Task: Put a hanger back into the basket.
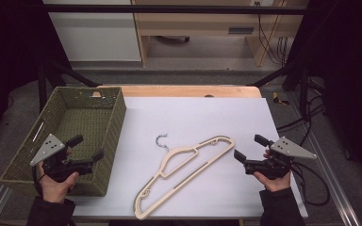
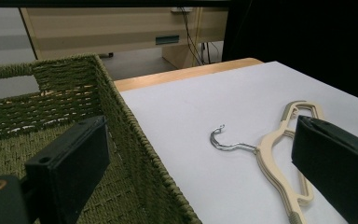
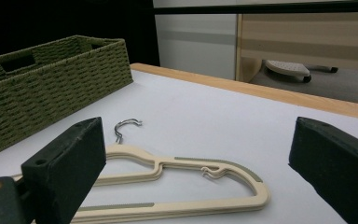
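A cream plastic hanger (image 1: 184, 172) with a metal hook (image 1: 161, 140) lies flat and slanted on the white sheet in the middle of the table. My left gripper (image 1: 86, 146) hovers over the near right corner of the green woven basket (image 1: 66, 115), jaws open and empty. In the left gripper view the hanger (image 2: 286, 140) lies ahead to the right. My right gripper (image 1: 249, 146) stands open and empty to the right of the hanger, a short gap away. The right gripper view has the hanger (image 3: 186, 179) lying just beyond the jaws.
The basket (image 3: 51, 84) has nothing inside and takes up the table's left side. A white sheet (image 1: 226, 117) covers the wooden table (image 1: 188, 91). Cables (image 1: 306, 176) trail from the right gripper by the table's right edge. Beyond the table stand a desk and floor.
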Demonstrator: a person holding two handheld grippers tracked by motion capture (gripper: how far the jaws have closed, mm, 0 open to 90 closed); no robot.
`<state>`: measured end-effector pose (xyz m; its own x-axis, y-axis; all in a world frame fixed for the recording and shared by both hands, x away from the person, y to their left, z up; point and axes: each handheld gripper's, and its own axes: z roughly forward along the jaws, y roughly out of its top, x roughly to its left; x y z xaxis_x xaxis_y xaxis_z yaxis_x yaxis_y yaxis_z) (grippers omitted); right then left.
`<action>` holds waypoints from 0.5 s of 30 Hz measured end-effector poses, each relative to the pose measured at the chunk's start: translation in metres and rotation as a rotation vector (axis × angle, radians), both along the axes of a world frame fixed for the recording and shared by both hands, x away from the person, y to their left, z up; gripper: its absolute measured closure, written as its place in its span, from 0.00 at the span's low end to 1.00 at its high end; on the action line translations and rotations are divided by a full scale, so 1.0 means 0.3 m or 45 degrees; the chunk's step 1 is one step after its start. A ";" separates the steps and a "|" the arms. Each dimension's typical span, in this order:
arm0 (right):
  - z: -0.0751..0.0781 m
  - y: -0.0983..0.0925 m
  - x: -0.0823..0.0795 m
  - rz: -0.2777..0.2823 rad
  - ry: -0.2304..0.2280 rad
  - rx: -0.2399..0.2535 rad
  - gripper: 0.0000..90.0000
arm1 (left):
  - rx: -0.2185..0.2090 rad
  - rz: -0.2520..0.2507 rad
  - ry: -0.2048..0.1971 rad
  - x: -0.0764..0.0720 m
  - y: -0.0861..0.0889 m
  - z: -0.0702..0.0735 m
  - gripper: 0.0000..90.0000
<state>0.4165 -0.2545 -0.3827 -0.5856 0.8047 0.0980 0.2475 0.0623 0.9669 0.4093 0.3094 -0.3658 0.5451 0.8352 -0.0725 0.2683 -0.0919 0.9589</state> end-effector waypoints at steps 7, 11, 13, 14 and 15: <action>0.007 0.016 0.000 0.000 0.008 -0.011 0.06 | -0.003 -0.005 -0.007 -0.008 -0.003 0.007 0.05; 0.015 0.045 0.009 0.011 0.007 -0.037 0.07 | 0.004 -0.005 -0.004 -0.005 -0.007 0.004 0.05; 0.016 0.064 0.013 0.022 0.016 -0.052 0.08 | 0.006 -0.005 0.001 -0.003 -0.010 0.002 0.05; 0.017 0.074 0.016 0.024 0.018 -0.062 0.08 | 0.009 -0.005 0.002 -0.003 -0.012 0.001 0.05; 0.017 0.084 0.020 0.029 0.024 -0.069 0.08 | 0.012 -0.006 0.003 -0.002 -0.013 0.001 0.05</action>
